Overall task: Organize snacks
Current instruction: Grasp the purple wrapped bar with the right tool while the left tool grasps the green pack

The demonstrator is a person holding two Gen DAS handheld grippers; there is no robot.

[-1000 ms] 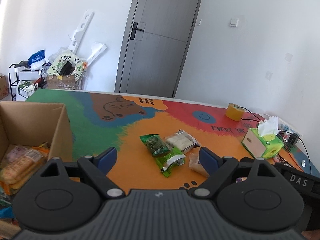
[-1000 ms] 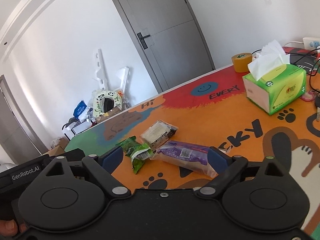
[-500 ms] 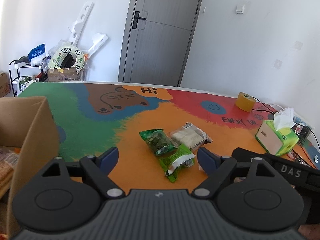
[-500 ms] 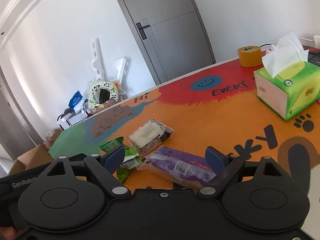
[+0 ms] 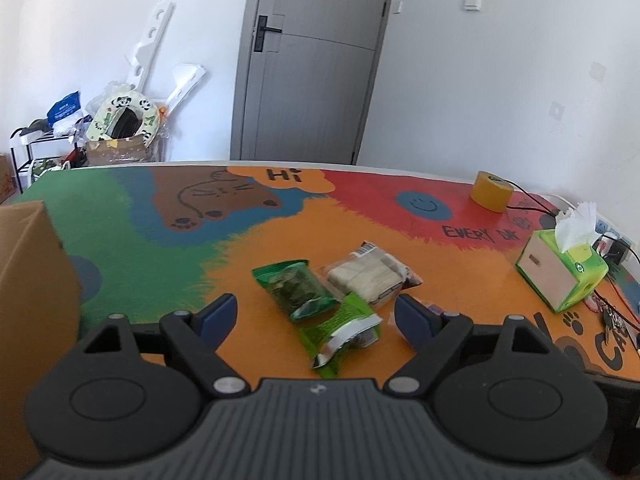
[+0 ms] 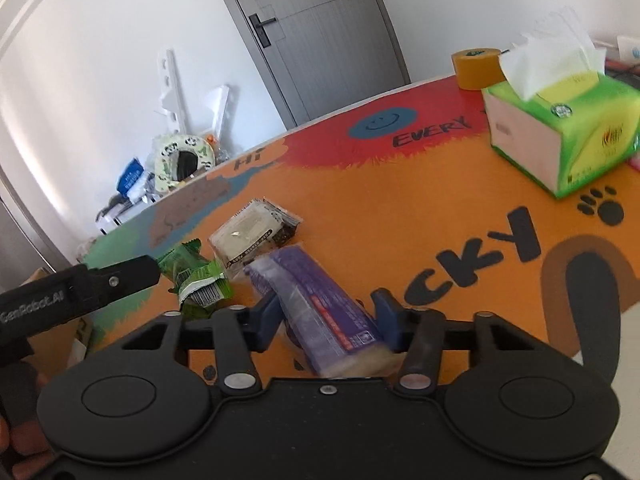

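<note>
- Right, right tongs (image 6: 326, 314) are clamped on the purple snack pack (image 6: 320, 304): blue pads touch both long sides near its mid-length, near end pointing back at my camera.
- Can't tell if the pack is lifted or resting on the table (image 6: 400, 208); its far end sits close to the white-filled clear pack (image 6: 250, 236).
- Handling, my read: light, soft film wrapper over something squashy. It should deform before it slips, so moderate squeeze only. The film looks glossy, so I'd avoid fast swings.
- Grip point looks fine: across the narrow width, roughly centred, so it shouldn't droop much at either end.
- Left tongs (image 5: 316, 314) are spread wide and carrying nothing, hovering low over the table in front of the green packs.
- Dark green pack (image 5: 294, 286) lies flat, touching the light green pack (image 5: 340, 330), which has a torn-looking foil end. I'd take that one by the intact body, not the crinkled seal.
- Cardboard box (image 5: 32, 280) is at the left edge, near the left tongs. Likely the drop target, contents hidden from here.
- Tissue box (image 6: 560, 136) and tape roll (image 5: 490, 192) are well apart, not in the way.
</note>
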